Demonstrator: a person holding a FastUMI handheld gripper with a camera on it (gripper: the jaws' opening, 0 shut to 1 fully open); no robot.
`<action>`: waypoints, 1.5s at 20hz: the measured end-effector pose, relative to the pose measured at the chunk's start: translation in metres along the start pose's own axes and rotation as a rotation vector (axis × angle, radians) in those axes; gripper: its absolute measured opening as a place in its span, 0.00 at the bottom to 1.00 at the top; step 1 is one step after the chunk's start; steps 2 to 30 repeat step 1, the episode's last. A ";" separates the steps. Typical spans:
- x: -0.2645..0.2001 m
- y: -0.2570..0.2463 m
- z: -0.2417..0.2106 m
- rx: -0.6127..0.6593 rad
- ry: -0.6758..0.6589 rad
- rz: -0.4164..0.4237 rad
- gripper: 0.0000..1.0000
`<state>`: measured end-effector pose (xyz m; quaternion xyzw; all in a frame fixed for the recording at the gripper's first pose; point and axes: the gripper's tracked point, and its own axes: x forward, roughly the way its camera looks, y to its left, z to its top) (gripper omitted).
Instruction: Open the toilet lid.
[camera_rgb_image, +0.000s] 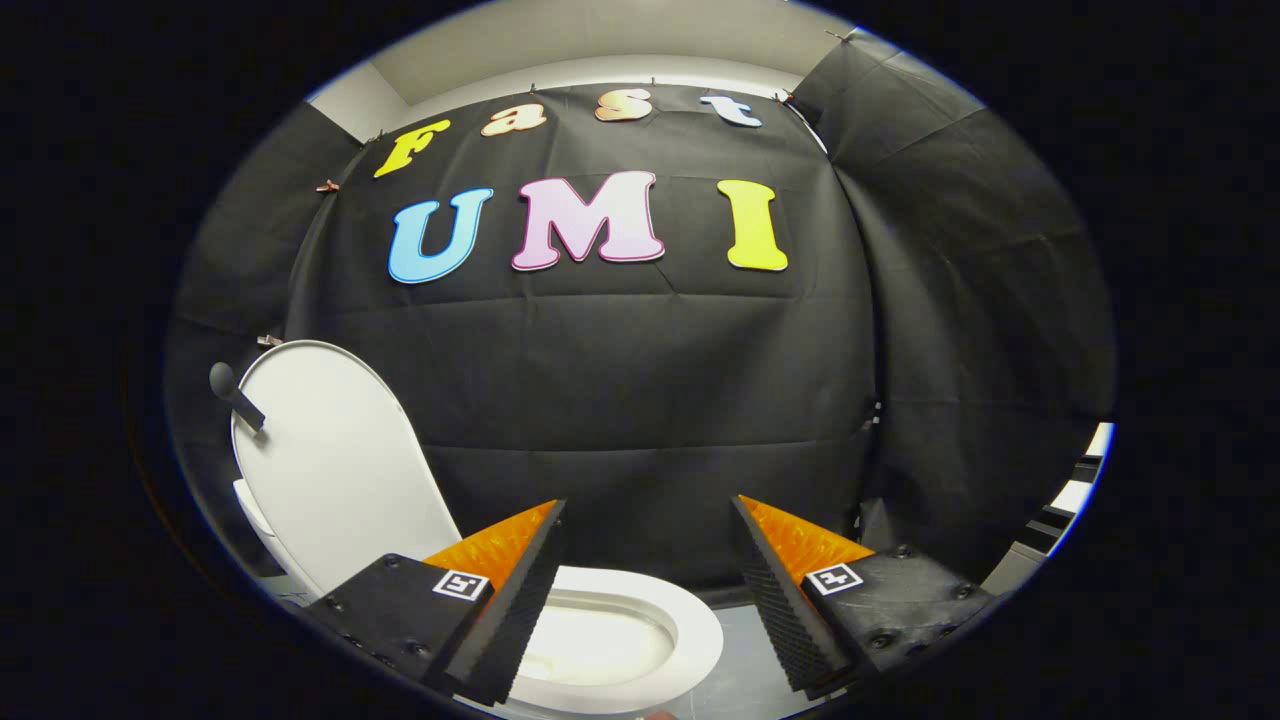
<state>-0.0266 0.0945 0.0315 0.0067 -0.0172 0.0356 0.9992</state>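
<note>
Gripper view: the toilet lid (330, 460) is standing raised at lower left, above the seat (640, 620). The gripper (648, 590) is holding its fingers apart, gripping nothing. Risk: unsupported, the lid may be tipping back down.

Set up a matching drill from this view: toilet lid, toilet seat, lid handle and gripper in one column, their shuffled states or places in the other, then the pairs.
Things:
1. toilet lid
2. toilet seat
3. lid handle
4. gripper

States or places:
A. lying flat, ringing the bowl, below and between the jaws
B. jaws spread wide, holding nothing
C. raised upright, off beyond the left jaw
D. dark knobbed stub sticking out near the lid's upper edge

Pairs: 1-C, 2-A, 3-D, 4-B
</note>
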 end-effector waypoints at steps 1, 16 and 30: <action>0.000 0.000 -0.002 -0.004 0.004 0.000 0.99; 0.000 0.000 -0.002 -0.004 0.004 0.000 0.99; 0.000 0.000 -0.002 -0.004 0.004 0.000 0.99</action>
